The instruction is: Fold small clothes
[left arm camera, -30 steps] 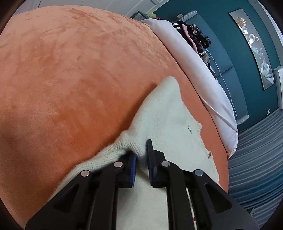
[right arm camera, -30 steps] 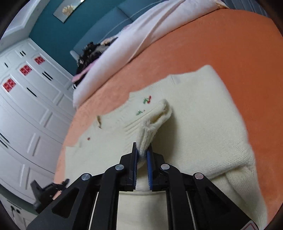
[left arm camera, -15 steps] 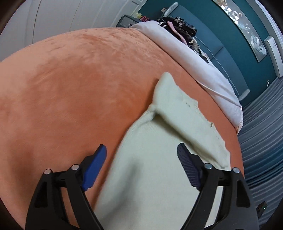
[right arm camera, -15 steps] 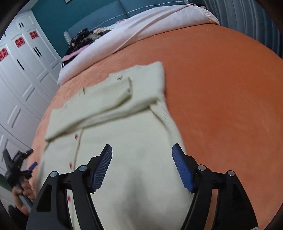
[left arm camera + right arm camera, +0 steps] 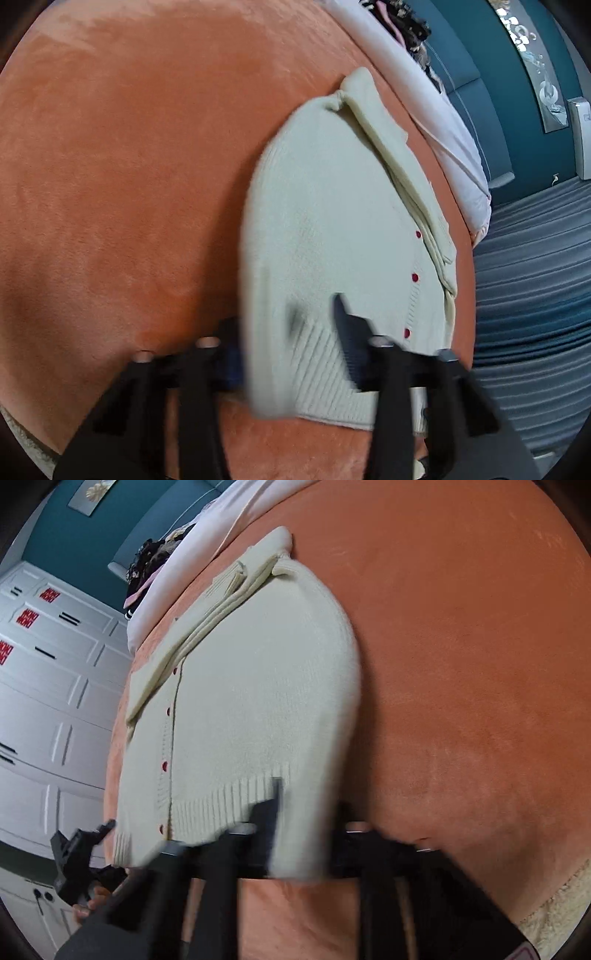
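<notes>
Left wrist view. Cream knit cardigan [image 5: 332, 229] lies flat on the orange plush bedspread [image 5: 122, 177], front up, three small red buttons [image 5: 415, 277] down the placket. Both sleeves look folded across the chest end, stacked in a long band [image 5: 399, 162] along the far edge. Ribbed hem [image 5: 325, 369] sits nearest the camera. Left gripper [image 5: 291, 332] straddles the hem corner: one finger on the bedspread side, partly hidden behind the knit; the other finger [image 5: 351, 332] on top of the cardigan. Tongs are parted with the hem edge between them; motion blur, so whether the pads are pressing the cloth cannot be told. Beyond the bedspread, a pale pink quilt [image 5: 450, 125] with dark patterned clothing [image 5: 402, 22] heaped on it; teal wall with a framed picture [image 5: 539, 70].

Right wrist view. Same cardigan [image 5: 251, 686], hem [image 5: 221, 805] nearest, sleeve band [image 5: 207, 613] at the far end, red buttons [image 5: 164, 765] in a line on the left half. Right gripper [image 5: 306, 819] is at the opposite hem corner, fingers apart on either side of the blurred edge; grip cannot be told. Left gripper [image 5: 85, 849] shows at the lower left. White panelled wardrobe doors [image 5: 48, 686] carry red paper decorations [image 5: 27, 616]; unreadable. No containers seen.
</notes>
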Demonstrator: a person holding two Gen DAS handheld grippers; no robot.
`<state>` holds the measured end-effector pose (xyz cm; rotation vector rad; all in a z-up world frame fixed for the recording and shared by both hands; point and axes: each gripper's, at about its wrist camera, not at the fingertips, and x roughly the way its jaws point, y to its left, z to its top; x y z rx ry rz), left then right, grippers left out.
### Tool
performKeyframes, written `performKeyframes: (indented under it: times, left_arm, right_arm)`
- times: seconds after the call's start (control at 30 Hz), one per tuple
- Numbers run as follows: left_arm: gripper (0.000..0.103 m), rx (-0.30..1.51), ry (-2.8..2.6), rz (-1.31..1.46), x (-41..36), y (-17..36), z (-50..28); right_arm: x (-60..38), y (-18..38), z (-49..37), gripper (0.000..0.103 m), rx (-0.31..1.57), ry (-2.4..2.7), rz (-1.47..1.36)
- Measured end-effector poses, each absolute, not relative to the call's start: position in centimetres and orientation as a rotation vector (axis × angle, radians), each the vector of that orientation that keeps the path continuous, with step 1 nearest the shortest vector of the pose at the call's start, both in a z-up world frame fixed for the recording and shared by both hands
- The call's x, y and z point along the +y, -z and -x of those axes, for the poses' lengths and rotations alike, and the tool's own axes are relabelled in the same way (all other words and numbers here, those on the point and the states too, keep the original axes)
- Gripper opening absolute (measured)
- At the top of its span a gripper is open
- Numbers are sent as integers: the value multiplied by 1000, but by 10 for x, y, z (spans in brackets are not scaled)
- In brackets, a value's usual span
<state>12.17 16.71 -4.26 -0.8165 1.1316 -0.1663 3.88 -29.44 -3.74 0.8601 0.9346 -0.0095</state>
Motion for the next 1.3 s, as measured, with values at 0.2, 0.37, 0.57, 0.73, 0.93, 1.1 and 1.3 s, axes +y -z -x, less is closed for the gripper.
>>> performKeyframes:
  times: [0.2, 0.37, 0.57, 0.73, 0.93, 1.1, 1.3]
  left_arm:
    - [8, 1032, 213, 765, 179, -14, -81]
    - [8, 1090, 234, 724, 187, -25, -31]
    - [8, 1271, 204, 676, 187, 17, 44]
    - [8, 1299, 165, 690, 193, 34, 58]
    - [8, 1190, 259, 699, 191, -22, 41]
    - [8, 1000, 329, 743, 196, -81, -9]
    - [8, 826, 329, 677, 166, -123, -122]
  right_arm:
    - [-291, -46, -11, 7, 810, -106, -779]
    - [-299, -49, 32, 7, 936, -117, -709]
    - [-287, -5, 92, 7, 1179, -124, -614]
    - [-287, 14, 109, 7, 1222, -106, -648]
    - [-300, -31, 115, 7, 1037, -212, -739]
    - [-320, -99, 76, 7, 781, -289, -744]
    - [-340, -122, -56, 7, 600, -272, -794]
